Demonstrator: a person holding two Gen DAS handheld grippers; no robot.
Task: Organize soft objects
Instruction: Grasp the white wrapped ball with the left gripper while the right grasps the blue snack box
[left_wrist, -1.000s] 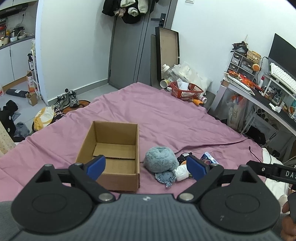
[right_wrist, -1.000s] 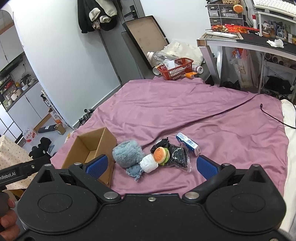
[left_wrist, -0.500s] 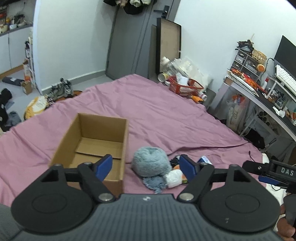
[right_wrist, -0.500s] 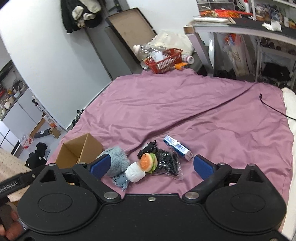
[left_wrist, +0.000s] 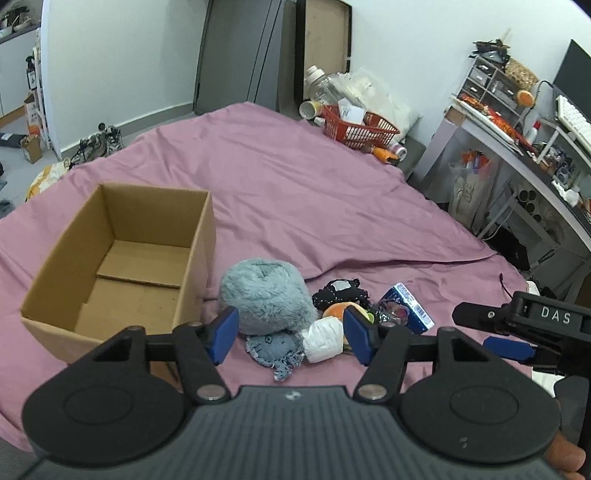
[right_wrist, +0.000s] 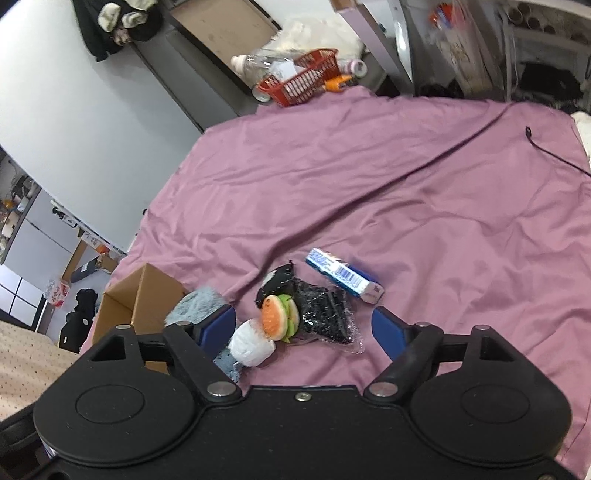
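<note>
Both my claws sit lower and nearer the fluffy grey-blue plush ball (left_wrist: 266, 295) than before; my left claw (left_wrist: 291, 334) and right claw (right_wrist: 304, 332) have just been narrowing, half-open, holding nothing.

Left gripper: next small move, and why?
Probably lower the left gripper onto the grey fluffy toy. Its jaws have just been closing but hold nothing, the toy lies just ahead on the bed, and the cardboard box beside it is empty.

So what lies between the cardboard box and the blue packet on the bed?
In the left wrist view, between the cardboard box and the blue packet lie the grey fluffy plush, a black toy and the burger plush.
</note>
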